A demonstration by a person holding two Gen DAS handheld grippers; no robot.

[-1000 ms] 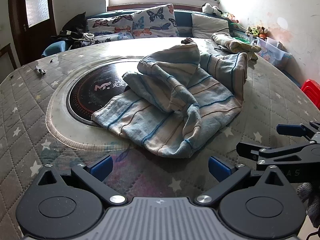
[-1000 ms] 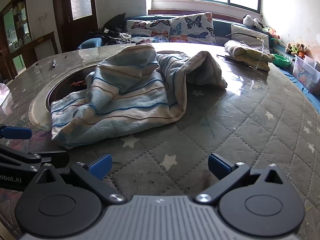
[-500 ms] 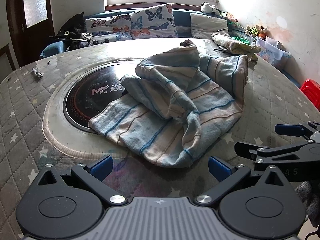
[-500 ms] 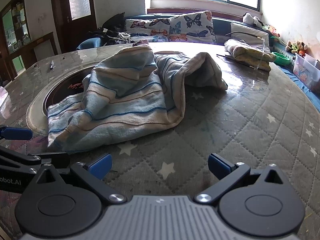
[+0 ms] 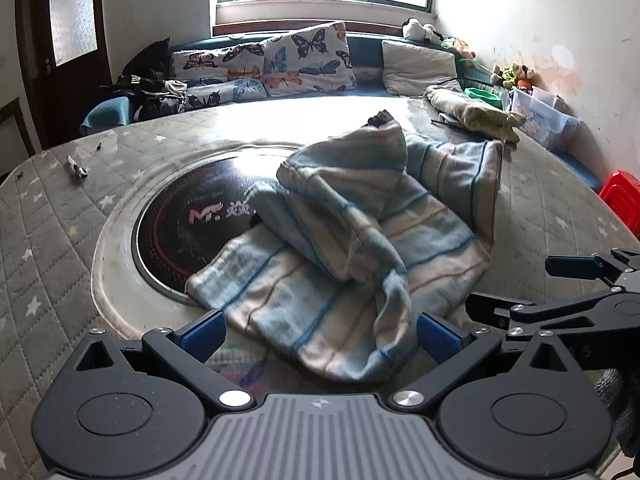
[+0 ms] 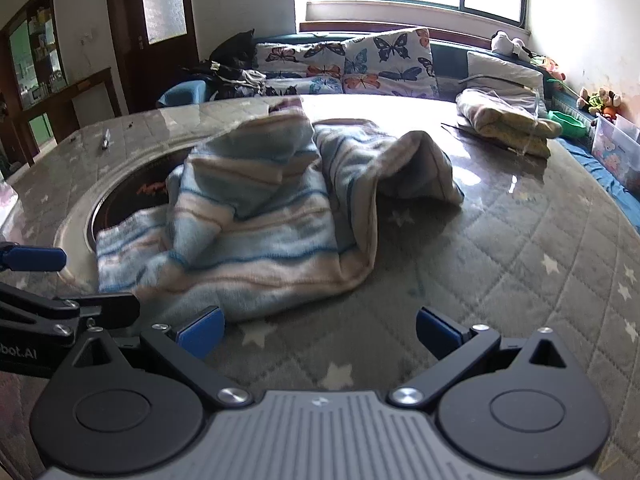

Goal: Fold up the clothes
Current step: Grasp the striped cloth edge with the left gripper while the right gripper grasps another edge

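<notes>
Both my jaws gape wide, holding nothing: left gripper (image 5: 320, 330) and right gripper (image 6: 318, 330) hover at the near hem of the striped garment (image 5: 352, 264), heaped on the desk (image 6: 520, 264). I judge I'm reaching; next, pinch two corners. Bunched folds hide them.

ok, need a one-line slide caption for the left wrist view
Open left gripper near the edge of a crumpled striped garment on the quilted table, open right gripper alongside.
</notes>
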